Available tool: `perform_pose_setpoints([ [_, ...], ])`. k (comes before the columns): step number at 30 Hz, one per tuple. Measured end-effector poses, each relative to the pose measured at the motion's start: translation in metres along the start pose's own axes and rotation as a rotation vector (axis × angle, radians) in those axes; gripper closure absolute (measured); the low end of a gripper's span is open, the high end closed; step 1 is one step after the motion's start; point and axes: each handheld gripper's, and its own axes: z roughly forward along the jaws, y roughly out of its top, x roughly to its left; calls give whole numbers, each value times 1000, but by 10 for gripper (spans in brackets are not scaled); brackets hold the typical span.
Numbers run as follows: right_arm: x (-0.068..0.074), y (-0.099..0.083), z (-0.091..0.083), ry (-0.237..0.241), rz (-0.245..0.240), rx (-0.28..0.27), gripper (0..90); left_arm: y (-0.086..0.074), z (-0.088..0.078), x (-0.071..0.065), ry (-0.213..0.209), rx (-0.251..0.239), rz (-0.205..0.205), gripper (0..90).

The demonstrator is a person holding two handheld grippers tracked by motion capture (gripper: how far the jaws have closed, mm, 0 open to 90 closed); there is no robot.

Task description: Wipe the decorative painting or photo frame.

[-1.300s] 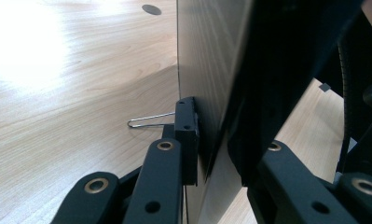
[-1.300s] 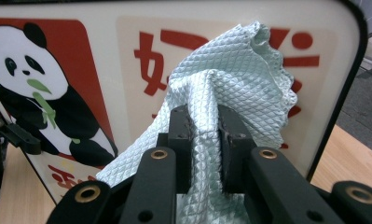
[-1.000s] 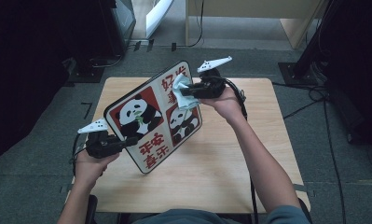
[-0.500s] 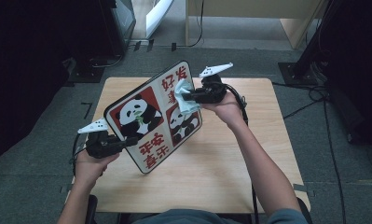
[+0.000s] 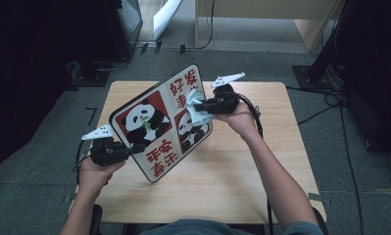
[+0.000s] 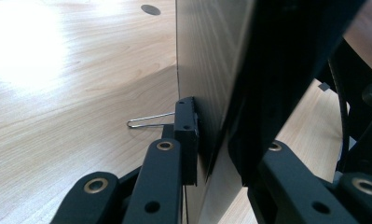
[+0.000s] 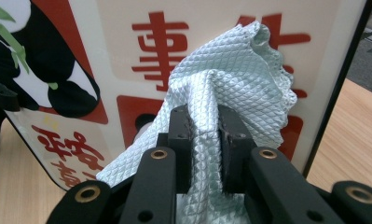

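Observation:
A framed picture board [image 5: 156, 125] with pandas and red characters is held tilted above the table. My left gripper [image 5: 132, 150] is shut on its lower left edge; in the left gripper view the jaws [image 6: 221, 149] clamp the board's edge [image 6: 207, 60]. My right gripper [image 5: 206, 105] is shut on a pale quilted cloth [image 5: 197, 115], which presses against the printed face near its right side. In the right gripper view the cloth [image 7: 239, 70] bunches up between the jaws [image 7: 204, 135] in front of the board [image 7: 197, 28].
The wooden table [image 5: 232, 196] lies under the board. A thin wire loop [image 6: 146, 122] sticks out by the left jaw. Grey carpet surrounds the table, with cables [image 5: 330, 112] at the right and dark equipment [image 5: 46, 73] at the left.
My right gripper has slid the cloth a little down the board's face. The board and the left gripper have stayed in place.

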Motion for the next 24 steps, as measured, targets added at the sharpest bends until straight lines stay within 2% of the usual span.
perform_pose_setpoints([
  [24,-9,-44,14,3,40,36,785,0,0,0,-2,1,1,790],
])
